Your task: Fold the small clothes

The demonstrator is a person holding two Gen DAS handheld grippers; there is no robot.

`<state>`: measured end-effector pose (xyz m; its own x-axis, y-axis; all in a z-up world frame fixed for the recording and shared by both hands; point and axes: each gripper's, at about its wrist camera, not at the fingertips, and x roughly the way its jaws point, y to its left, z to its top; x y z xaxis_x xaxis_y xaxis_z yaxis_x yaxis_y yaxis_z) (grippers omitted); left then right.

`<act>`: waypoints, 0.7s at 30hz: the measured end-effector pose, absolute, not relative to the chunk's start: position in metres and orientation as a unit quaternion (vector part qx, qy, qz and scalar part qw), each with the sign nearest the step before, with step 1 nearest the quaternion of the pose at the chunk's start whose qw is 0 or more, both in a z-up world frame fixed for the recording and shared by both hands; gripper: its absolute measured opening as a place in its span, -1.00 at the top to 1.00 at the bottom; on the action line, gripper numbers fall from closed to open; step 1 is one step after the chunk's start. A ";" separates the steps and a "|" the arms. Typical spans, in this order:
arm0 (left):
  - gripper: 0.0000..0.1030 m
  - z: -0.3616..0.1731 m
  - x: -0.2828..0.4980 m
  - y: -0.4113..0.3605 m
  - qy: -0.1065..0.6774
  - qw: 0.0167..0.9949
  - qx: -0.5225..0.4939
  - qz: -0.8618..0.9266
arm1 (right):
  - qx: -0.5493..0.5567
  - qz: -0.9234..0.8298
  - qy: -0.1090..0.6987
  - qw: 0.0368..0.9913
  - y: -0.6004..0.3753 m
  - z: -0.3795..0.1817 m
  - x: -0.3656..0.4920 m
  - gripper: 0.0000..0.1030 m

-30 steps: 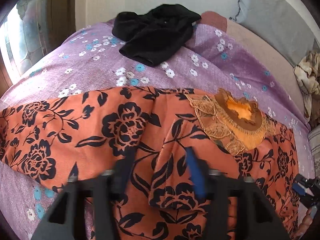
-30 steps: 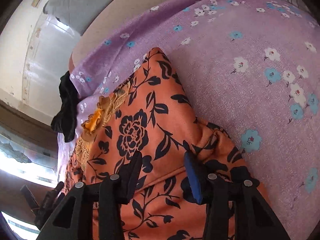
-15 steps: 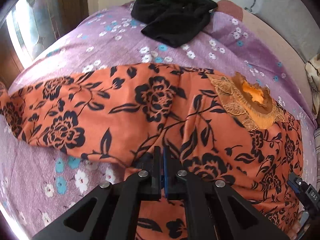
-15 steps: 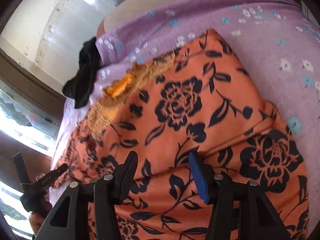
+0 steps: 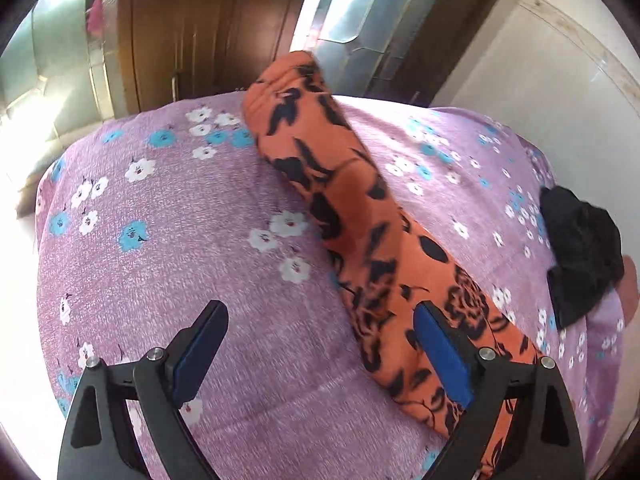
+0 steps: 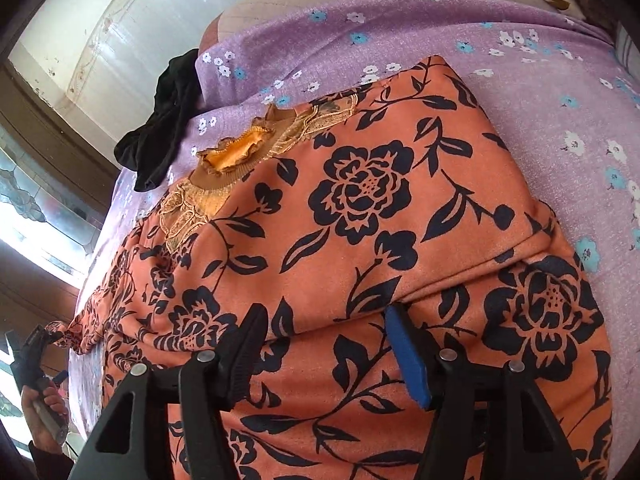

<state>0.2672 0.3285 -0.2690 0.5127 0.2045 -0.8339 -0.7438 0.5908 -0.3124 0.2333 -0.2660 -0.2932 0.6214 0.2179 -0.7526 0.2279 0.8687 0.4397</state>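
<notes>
An orange top with black flowers (image 6: 360, 200) lies spread on the purple floral bedsheet (image 6: 520, 80), its gold frilled neckline (image 6: 236, 156) toward the far left. My right gripper (image 6: 326, 314) hovers over the body of the top, jaws opening, nothing pressed between the pads. One long sleeve (image 5: 360, 208) runs away across the sheet (image 5: 180, 260). My left gripper (image 5: 320, 312) stands wide, jaws opening, over bare sheet, its right finger beside the sleeve. It also shows in the right wrist view (image 6: 28, 356), near the sleeve's end.
A black garment (image 5: 580, 248) lies bunched on the sheet's far side, also visible in the right wrist view (image 6: 168, 120). A wooden door (image 5: 180, 32) and bright window panes (image 5: 360, 8) stand beyond the bed's edge. A hand (image 6: 44, 412) holds the left gripper.
My left gripper, pinched shut at the top's lower edge half a second ago, has opened wide, rolled and swung out along the sleeve. My right gripper's jaws have widened over the top's body.
</notes>
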 end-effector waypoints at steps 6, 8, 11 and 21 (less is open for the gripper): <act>-0.82 -0.274 0.294 0.332 0.397 0.816 -0.310 0.283 | 0.244 -0.008 0.434 0.867 -0.261 -0.293 0.235 -0.34; -0.82 -0.278 0.307 0.325 0.414 0.819 -0.274 0.289 | 0.246 -0.008 0.434 0.867 -0.261 -0.293 0.235 -0.34; -0.43 -0.287 0.320 0.323 0.433 0.812 -0.237 0.310 | 0.250 -0.005 0.434 0.865 -0.262 -0.293 0.235 -0.34; 0.90 -0.195 0.334 0.140 0.344 0.930 -0.039 0.120 | 0.285 0.003 0.414 0.865 -0.278 -0.284 0.231 -0.14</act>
